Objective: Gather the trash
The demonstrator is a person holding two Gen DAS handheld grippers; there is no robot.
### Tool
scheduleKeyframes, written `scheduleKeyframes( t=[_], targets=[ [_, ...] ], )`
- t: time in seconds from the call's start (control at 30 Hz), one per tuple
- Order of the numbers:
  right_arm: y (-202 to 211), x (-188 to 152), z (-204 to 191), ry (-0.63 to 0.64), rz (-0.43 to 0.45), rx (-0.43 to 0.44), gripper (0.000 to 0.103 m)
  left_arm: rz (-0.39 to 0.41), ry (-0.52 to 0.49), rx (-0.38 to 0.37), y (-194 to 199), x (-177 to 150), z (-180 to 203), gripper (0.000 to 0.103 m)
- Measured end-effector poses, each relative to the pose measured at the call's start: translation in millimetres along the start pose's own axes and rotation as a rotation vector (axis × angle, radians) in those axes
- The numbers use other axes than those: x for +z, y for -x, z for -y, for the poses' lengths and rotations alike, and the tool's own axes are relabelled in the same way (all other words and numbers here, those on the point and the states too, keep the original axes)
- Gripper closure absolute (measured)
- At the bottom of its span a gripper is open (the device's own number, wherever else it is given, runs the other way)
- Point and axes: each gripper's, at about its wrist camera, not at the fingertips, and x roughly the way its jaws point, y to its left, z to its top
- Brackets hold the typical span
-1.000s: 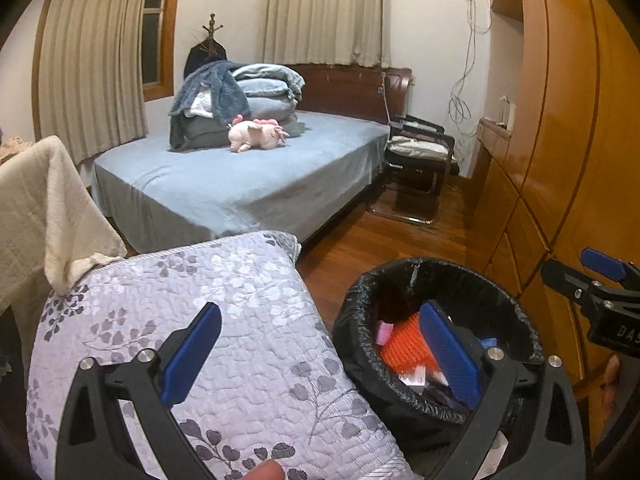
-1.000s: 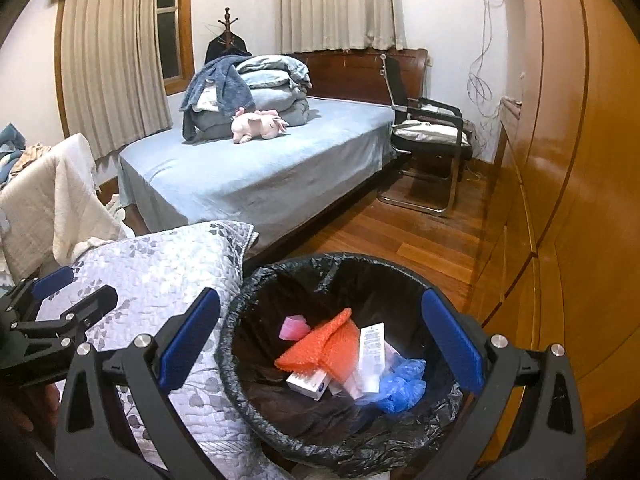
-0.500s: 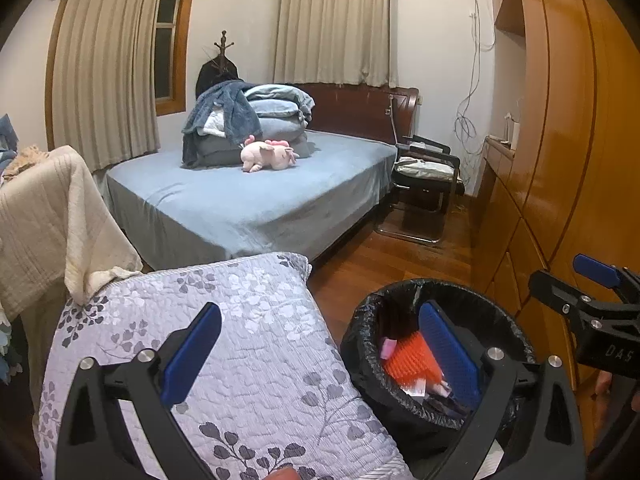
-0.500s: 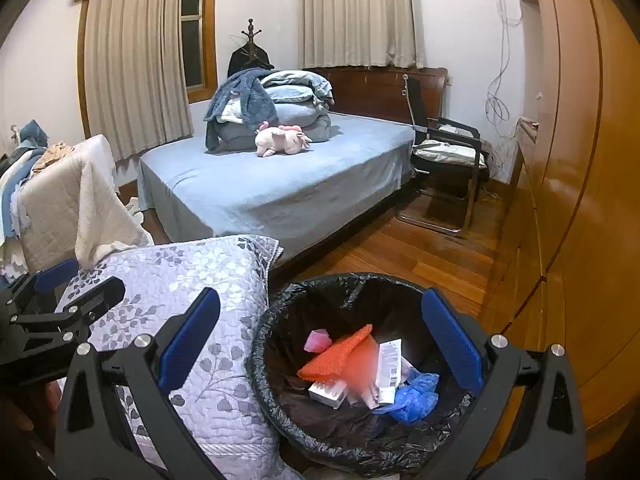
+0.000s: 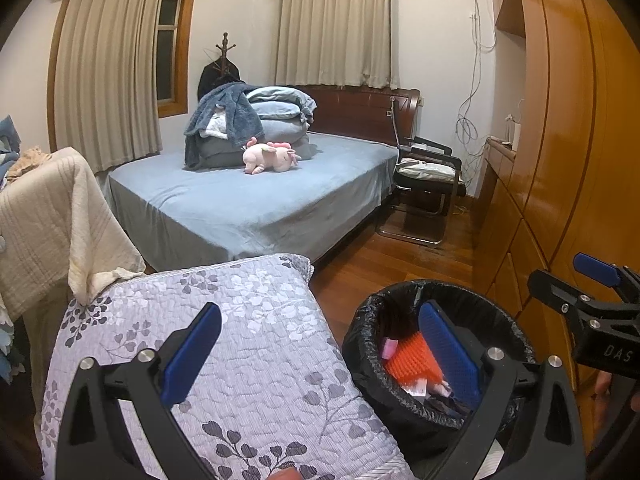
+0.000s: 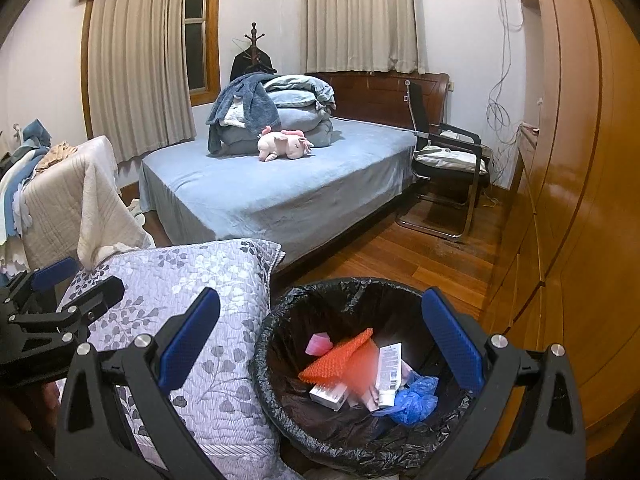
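A round bin with a black liner (image 6: 280, 320) stands on the wood floor below my right gripper (image 6: 320, 344); it also shows in the left wrist view (image 5: 372, 384). Inside lie an orange mesh piece (image 6: 340, 360), a white tube (image 6: 390, 372), a white box (image 6: 328, 394), a pink scrap (image 6: 319, 343) and a blue crumpled bag (image 6: 416, 398). My right gripper is open and empty above the bin. My left gripper (image 5: 320, 352) is open and empty over a floral quilted cushion (image 5: 248, 360), left of the bin.
A bed with a blue sheet (image 6: 280, 188) holds folded bedding and a pink plush toy (image 6: 284, 144). A black chair (image 6: 448, 164) stands by the bed. Wooden wardrobe doors (image 6: 580, 200) fill the right side. A beige cloth drapes over furniture (image 6: 72, 208) at left.
Both grippers have risen and tilted up, so the bin and cushion sit lower in view and more of the room shows. Both stay open and empty.
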Motion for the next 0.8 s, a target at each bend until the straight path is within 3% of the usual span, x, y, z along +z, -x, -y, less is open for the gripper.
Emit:
scheduleKeyframes(
  t=[0.8],
  targets=[
    [0.0,0.0,-0.3,0.000,0.000,0.000,0.005,-0.001,0.000,0.001,2.2,0.7,-1.9,0.006]
  ],
)
